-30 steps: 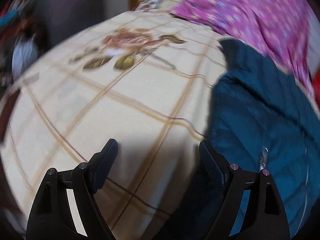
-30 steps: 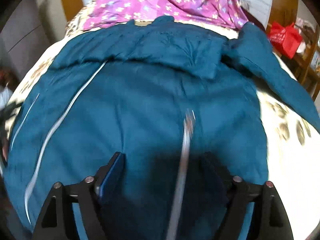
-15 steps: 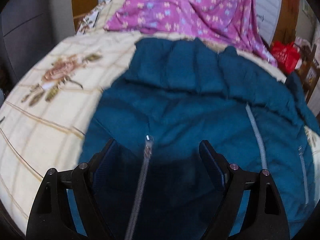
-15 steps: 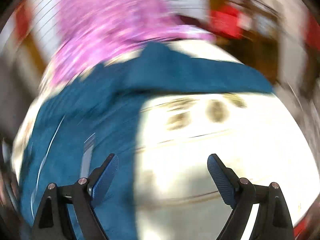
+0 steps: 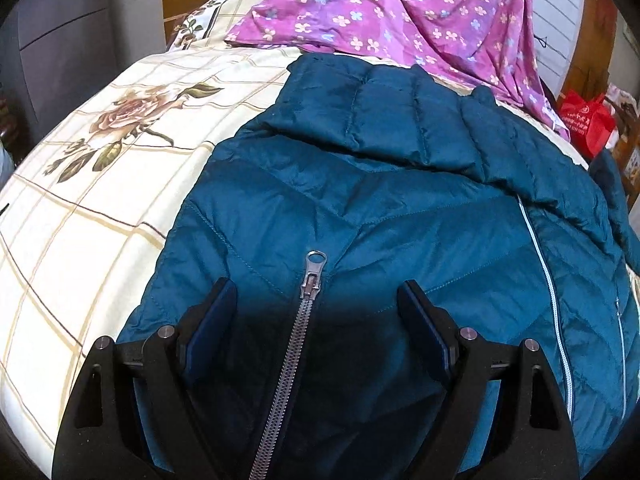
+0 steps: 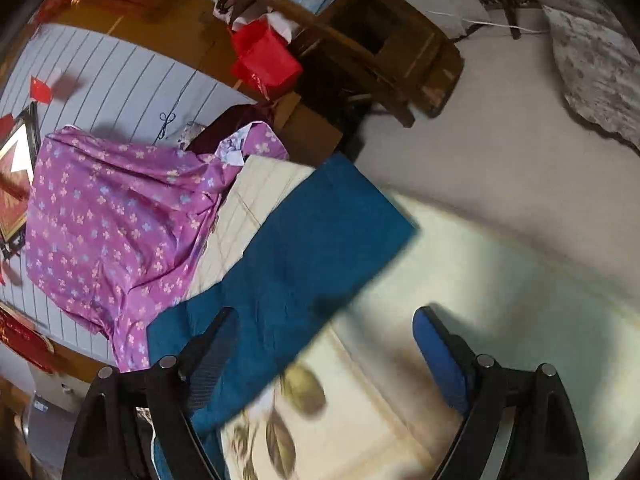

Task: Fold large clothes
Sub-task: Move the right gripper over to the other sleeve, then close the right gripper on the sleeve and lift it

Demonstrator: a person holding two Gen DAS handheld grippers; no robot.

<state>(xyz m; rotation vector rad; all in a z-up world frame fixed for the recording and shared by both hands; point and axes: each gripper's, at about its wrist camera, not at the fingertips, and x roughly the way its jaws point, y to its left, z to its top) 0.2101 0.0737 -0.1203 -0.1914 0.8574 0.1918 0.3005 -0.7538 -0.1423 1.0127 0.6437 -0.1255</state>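
A large teal quilted jacket [image 5: 360, 208] lies spread on the bed, hood [image 5: 400, 120] at the far end. My left gripper [image 5: 316, 300] is open and empty, low over the jacket's front, with the grey zipper pull [image 5: 314, 272] between its fingers. My right gripper [image 6: 324, 328] is open and empty above the bed's right side. The jacket's sleeve [image 6: 304, 256] stretches out flat across the bedsheet just beyond the right gripper's left finger [image 6: 212, 356].
The bed has a cream checked sheet with rose prints [image 5: 100, 168]. A purple flowered cloth [image 5: 400, 12] is heaped at the head of the bed. A red bag [image 6: 266, 58] and wooden furniture [image 6: 360, 40] stand beside the bed, by the bare floor [image 6: 500, 140].
My left gripper has swung from the bare sheet over onto the jacket's zipper. My right gripper has swung from the jacket's middle out to the right sleeve. Both stayed open.
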